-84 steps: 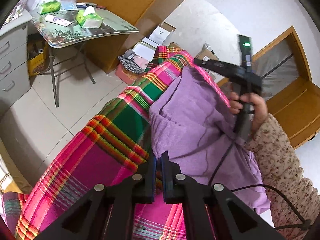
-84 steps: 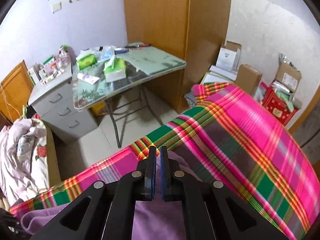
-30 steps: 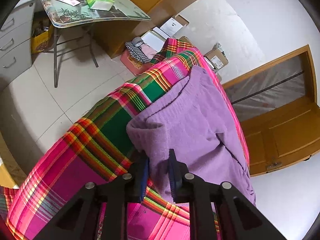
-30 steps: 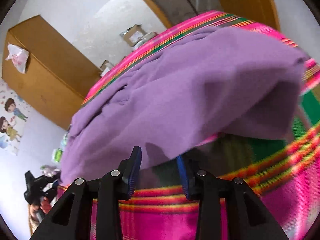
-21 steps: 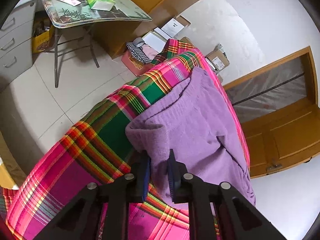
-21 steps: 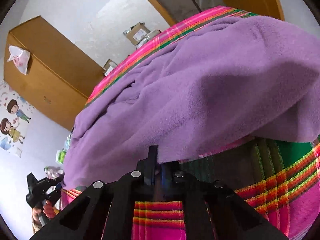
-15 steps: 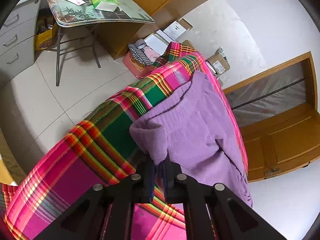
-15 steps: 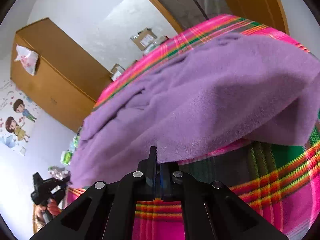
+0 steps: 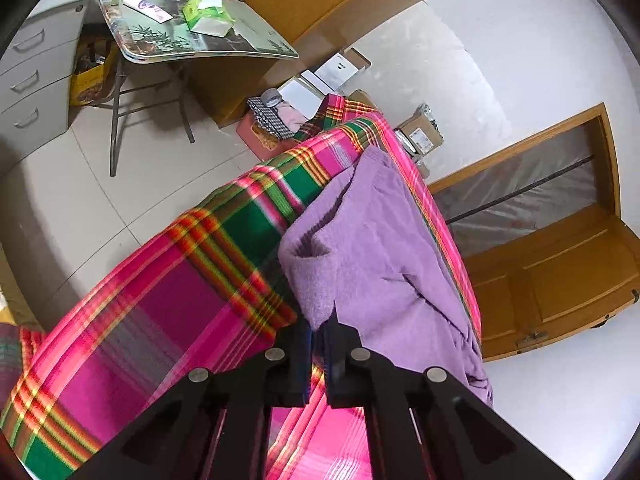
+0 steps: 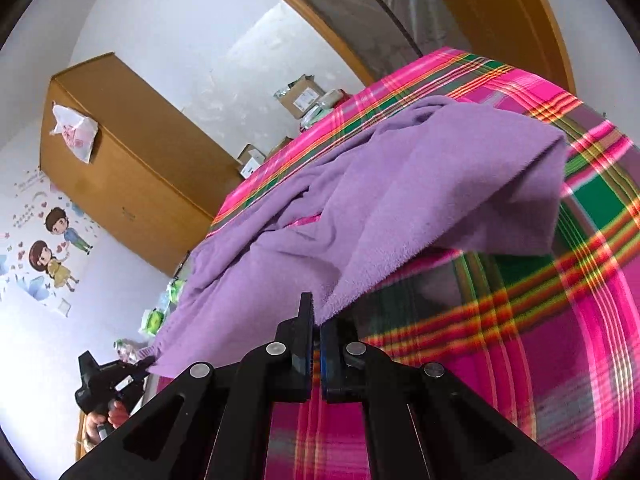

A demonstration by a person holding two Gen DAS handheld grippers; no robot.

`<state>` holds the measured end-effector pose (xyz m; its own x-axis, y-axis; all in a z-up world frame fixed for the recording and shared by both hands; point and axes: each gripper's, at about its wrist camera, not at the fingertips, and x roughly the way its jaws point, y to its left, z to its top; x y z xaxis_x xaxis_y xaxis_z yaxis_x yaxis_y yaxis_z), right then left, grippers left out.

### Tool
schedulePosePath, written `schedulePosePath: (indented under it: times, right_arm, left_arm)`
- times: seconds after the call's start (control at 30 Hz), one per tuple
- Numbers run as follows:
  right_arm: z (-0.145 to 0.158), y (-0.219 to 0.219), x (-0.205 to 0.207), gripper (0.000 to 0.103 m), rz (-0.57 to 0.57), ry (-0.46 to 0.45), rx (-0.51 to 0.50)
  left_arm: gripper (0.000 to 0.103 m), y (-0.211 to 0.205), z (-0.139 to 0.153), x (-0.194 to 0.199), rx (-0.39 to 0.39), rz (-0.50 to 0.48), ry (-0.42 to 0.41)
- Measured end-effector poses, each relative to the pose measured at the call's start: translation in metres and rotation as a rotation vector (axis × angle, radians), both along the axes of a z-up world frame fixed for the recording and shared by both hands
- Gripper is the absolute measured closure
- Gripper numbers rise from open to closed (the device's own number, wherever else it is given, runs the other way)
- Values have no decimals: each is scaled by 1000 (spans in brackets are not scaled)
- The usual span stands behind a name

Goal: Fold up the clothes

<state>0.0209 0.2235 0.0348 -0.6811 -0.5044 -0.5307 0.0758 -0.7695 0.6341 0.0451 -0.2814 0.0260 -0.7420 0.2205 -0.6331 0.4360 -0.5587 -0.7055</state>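
Observation:
A purple fleece garment (image 9: 380, 256) lies spread on a bed covered by a pink, green and orange plaid sheet (image 9: 160, 320). My left gripper (image 9: 318, 330) is shut on a near corner of the garment, which hangs slightly raised off the sheet. In the right wrist view the garment (image 10: 420, 200) stretches across the sheet (image 10: 540, 360), and my right gripper (image 10: 316, 322) is shut on its near edge. The left gripper (image 10: 146, 366) shows there at the lower left, held by a hand and pinching the garment's other corner.
A folding table (image 9: 256, 46) with tissue packs stands beyond the bed, beside a grey drawer cabinet (image 9: 32, 80). Cardboard boxes (image 9: 420, 136) and a wooden wardrobe (image 10: 120, 184) stand along the wall. A wooden door (image 9: 560, 280) is at the right.
Both grippers went from open around the garment's edge to shut on it. The held edge has since risen off the sheet and the cloth is drawn tighter between them.

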Motion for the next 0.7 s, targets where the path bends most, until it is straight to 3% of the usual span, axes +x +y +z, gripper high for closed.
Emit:
schedulePosePath:
  times: [0.7]
  right_arm:
    - [-8, 6, 85, 100, 36, 18, 4]
  left_arm:
    - [99, 4, -11, 79, -4, 8, 16]
